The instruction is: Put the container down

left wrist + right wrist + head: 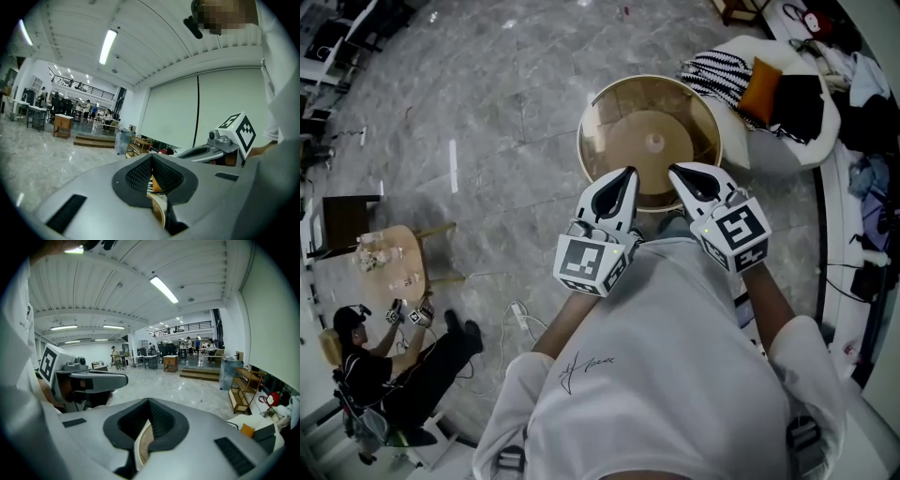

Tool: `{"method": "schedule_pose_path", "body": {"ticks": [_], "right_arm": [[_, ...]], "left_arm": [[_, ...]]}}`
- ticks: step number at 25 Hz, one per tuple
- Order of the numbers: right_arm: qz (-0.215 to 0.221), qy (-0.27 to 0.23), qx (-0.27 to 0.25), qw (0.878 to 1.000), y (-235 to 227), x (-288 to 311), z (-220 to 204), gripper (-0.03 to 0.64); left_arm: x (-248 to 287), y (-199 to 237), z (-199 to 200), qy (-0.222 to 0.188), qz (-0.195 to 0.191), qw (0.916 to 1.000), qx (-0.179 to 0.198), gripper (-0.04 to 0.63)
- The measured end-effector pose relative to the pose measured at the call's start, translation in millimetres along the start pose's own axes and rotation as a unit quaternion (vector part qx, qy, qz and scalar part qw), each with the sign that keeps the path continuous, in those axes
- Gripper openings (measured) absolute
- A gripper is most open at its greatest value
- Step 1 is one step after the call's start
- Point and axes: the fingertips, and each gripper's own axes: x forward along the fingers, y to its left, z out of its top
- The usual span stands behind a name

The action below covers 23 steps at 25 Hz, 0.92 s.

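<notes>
A round clear container (649, 141) with a tan bottom hangs in the air in front of me, well above the marble floor. My left gripper (625, 177) is shut on the container's near rim at the left. My right gripper (679, 175) is shut on the same rim a little further right. In the left gripper view the pale rim (158, 207) is pinched between the dark pads of the left gripper (152, 180), and the right gripper's marker cube (240, 131) shows beside it. In the right gripper view the rim (140, 446) runs into the closed jaws of the right gripper (148, 420).
A white round seat (787, 141) holding a striped cloth (719, 73) and an orange cushion (759, 91) stands just right of the container. At the lower left a person (389, 375) sits by a small wooden table (391, 262). Cables (517, 314) lie on the floor.
</notes>
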Motion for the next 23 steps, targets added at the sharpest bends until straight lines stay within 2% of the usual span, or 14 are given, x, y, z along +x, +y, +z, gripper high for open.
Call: {"method": "schedule_pose_path", "body": {"ticks": [23], "right_arm": [[0.017,0.007,0.004,1.000,20,-5,-8,0.015]], "left_arm": [[-10,-7,-15,0.014,-0.011,0.9997,-0.015,0.017]]}}
